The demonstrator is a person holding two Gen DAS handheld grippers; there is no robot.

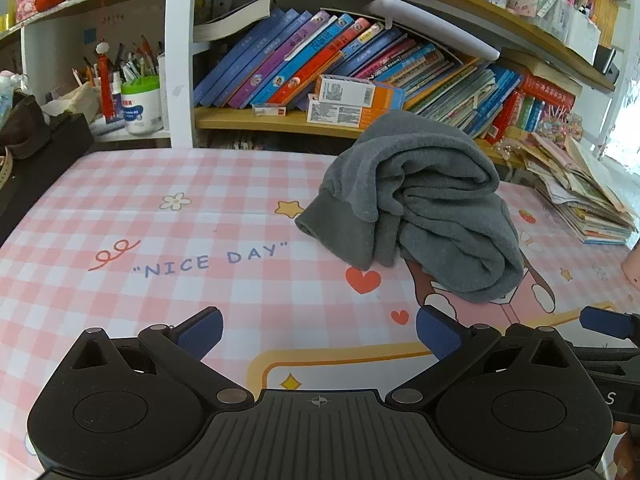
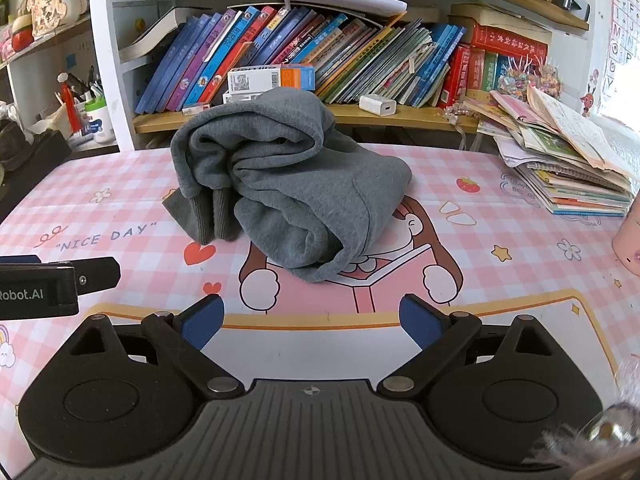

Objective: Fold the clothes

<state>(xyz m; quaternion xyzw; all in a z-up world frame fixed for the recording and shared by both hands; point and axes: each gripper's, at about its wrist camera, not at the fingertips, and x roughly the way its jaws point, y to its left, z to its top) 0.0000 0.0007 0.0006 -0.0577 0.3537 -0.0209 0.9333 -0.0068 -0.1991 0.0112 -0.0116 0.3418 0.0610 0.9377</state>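
Observation:
A grey fleece garment (image 1: 424, 208) lies in a crumpled heap on the pink checked tablecloth (image 1: 160, 220), with ribbed cuffs hanging toward the left. It also shows in the right wrist view (image 2: 296, 184), straight ahead of the right gripper. My left gripper (image 1: 319, 334) is open and empty, low over the cloth, short of the garment and to its left. My right gripper (image 2: 311, 322) is open and empty, a short way in front of the heap. The left gripper's body (image 2: 48, 284) shows at the left edge of the right wrist view.
A bookshelf with slanting books (image 2: 320, 52) and small boxes (image 1: 352, 100) runs along the back. A messy stack of booklets (image 2: 572, 168) sits at the back right. A pink cup (image 2: 628, 240) stands at the right edge. A pen holder (image 1: 140, 100) stands back left.

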